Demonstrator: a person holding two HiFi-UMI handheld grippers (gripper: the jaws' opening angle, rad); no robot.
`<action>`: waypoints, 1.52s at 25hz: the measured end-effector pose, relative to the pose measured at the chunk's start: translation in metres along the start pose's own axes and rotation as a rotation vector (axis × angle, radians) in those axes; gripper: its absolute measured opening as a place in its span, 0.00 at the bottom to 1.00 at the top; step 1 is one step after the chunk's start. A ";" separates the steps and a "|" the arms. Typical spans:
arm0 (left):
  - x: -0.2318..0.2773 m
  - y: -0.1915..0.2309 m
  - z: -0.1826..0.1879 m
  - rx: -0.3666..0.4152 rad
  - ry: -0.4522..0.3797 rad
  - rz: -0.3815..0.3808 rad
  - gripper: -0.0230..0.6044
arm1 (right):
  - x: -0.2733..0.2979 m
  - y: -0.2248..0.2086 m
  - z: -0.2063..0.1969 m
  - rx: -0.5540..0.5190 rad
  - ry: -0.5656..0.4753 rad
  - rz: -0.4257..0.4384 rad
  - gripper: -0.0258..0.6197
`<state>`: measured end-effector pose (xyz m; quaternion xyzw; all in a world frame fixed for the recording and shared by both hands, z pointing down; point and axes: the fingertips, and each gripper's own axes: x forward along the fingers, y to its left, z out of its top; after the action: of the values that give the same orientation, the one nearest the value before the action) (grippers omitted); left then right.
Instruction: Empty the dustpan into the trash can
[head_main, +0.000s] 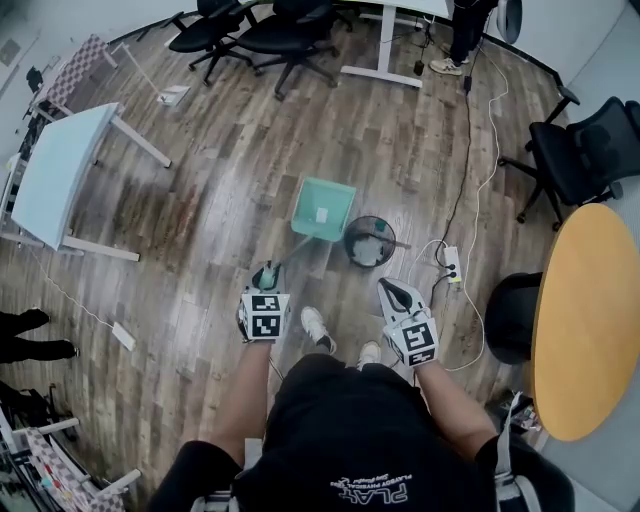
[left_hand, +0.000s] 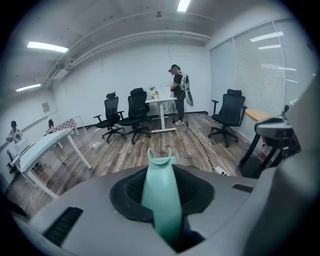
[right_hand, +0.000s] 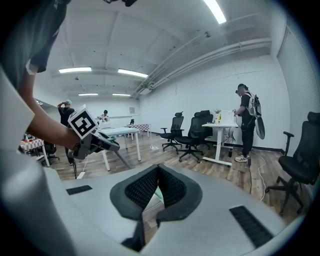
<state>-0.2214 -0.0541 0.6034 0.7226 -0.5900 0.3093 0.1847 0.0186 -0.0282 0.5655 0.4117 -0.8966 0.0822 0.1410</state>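
Stands on the wood floor (head_main: 220, 170), shoes visible below, a gripper in each hand. Holds the mint-green dustpan (head_main: 323, 208) by its long handle (left_hand: 161, 192) in the left gripper (head_main: 265, 280), jaws drawn in narrow and pressed on the handle from both sides. Carries the pan out ahead of that gripper, open side up, with a small white scrap lying inside. Has the pan just beside the black mesh trash can (head_main: 348, 243), up and to the left of it in the head view, near corner close to the rim; cannot tell whether touching the rim or resting on the floor. Shows pale litter inside the can. Holds the right gripper (head_main: 390, 290) empty, jaws brought together at the tips, pointed toward the can from the near side. To the right of the can, a white power strip (head_main: 452, 264) with cables trailing across the floor. Farther off, black office chairs (head_main: 580, 150) and a white table (head_main: 60, 175).
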 end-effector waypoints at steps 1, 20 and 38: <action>0.004 0.005 -0.002 -0.009 0.012 0.005 0.20 | 0.006 0.001 0.001 0.000 0.003 0.002 0.08; 0.160 0.051 -0.073 -0.092 0.271 -0.060 0.20 | 0.109 -0.014 -0.024 0.126 0.094 -0.066 0.08; 0.236 0.024 -0.100 -0.072 0.363 -0.057 0.20 | 0.118 -0.025 -0.071 0.215 0.155 -0.140 0.08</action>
<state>-0.2410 -0.1713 0.8319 0.6641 -0.5371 0.4080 0.3226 -0.0225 -0.1102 0.6711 0.4785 -0.8380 0.1992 0.1703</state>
